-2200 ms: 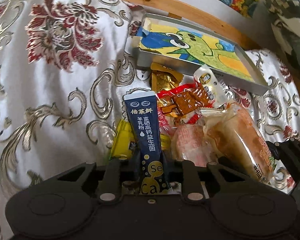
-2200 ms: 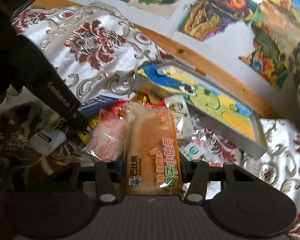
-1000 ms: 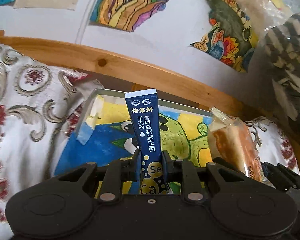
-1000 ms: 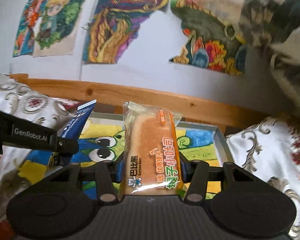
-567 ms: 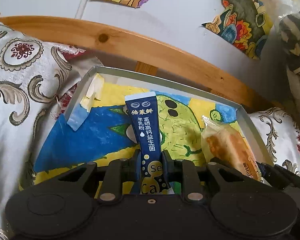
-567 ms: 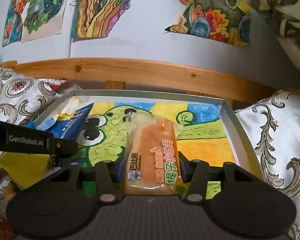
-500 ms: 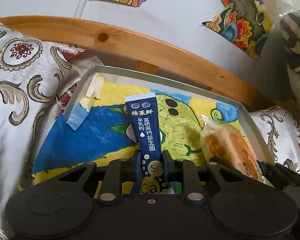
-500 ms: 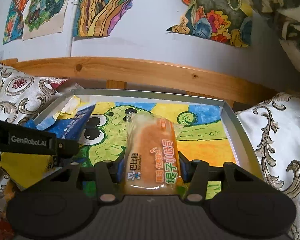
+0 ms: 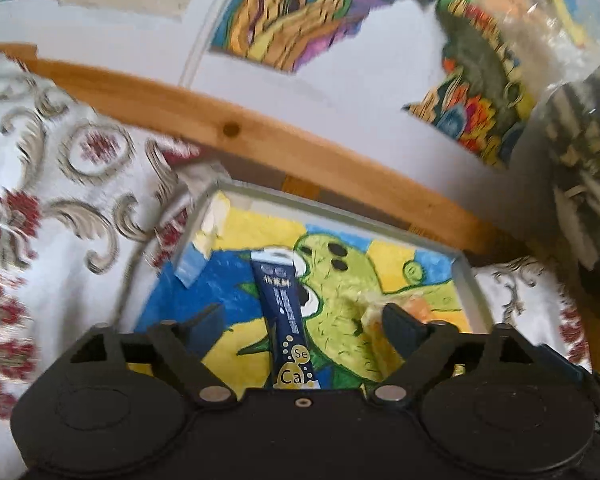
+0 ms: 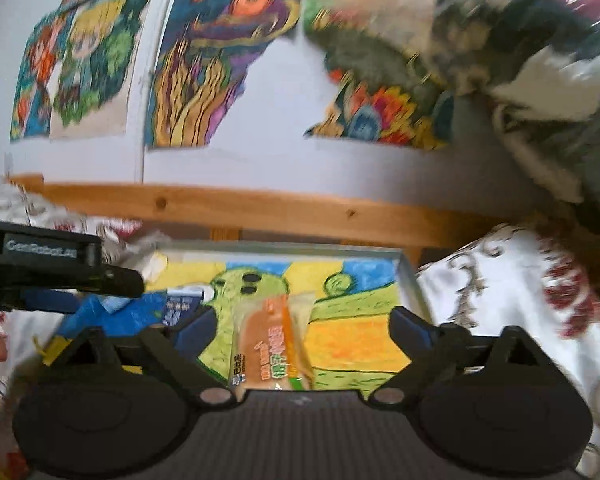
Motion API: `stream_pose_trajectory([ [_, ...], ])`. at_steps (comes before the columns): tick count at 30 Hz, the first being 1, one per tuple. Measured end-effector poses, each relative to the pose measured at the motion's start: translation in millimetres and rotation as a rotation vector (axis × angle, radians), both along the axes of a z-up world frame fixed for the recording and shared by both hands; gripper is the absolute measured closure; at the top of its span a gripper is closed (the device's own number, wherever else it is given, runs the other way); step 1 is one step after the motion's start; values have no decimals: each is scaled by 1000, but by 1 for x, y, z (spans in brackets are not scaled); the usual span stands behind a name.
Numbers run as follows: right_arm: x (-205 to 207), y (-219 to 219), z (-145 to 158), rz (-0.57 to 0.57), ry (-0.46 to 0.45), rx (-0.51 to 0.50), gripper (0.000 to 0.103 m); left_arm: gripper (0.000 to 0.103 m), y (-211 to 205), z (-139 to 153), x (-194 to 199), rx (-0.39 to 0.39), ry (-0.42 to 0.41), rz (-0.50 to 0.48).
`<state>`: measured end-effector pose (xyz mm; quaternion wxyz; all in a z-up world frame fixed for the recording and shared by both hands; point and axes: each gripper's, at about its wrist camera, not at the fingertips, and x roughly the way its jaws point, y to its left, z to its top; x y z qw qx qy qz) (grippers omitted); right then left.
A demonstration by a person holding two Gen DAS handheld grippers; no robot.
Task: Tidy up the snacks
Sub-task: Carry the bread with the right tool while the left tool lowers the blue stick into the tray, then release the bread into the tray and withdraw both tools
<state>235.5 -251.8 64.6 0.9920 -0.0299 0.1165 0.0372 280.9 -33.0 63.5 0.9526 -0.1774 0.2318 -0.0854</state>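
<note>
Over the tray (image 9: 466, 280), the left gripper (image 9: 300, 316) has its jaws spread wide, and the blue sachet (image 9: 286, 316) lies loose between them on the tray's drawing. The right gripper (image 10: 300, 324) gapes too, with the bread packet (image 10: 274, 344) lying free inside the tray.

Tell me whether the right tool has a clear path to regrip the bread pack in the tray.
Probably yes: the right tool is open, the bread pack lies between its jaws in the tray, unobstructed.
</note>
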Motion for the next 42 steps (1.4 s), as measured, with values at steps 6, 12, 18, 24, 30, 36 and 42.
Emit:
stream_pose_trajectory([
  [6, -56, -3, 28, -10, -80, 14, 0, 1, 14, 25, -53, 24, -66, 13],
  [12, -107, -1, 44, 3, -118, 14, 0, 1, 17, 35, -106, 58, -97, 12],
  [18, -152, 1, 45, 9, -115, -4, 0, 1, 19, 33, -158, 105, -122, 16],
  [24, -186, 3, 41, 11, -100, 1, 0, 1, 19, 28, -196, 160, -124, 13],
  [30, -211, 7, 33, 3, -82, -1, 0, 1, 20, 21, -225, 192, -127, 9],
  [36, -228, 7, 23, -10, -46, 0, 0, 1, 19, 10, -243, 239, -97, 5],
  [42, -236, 10, 13, -33, -7, -48, 0, 1, 23, -6, -255, 250, -40, -9],
])
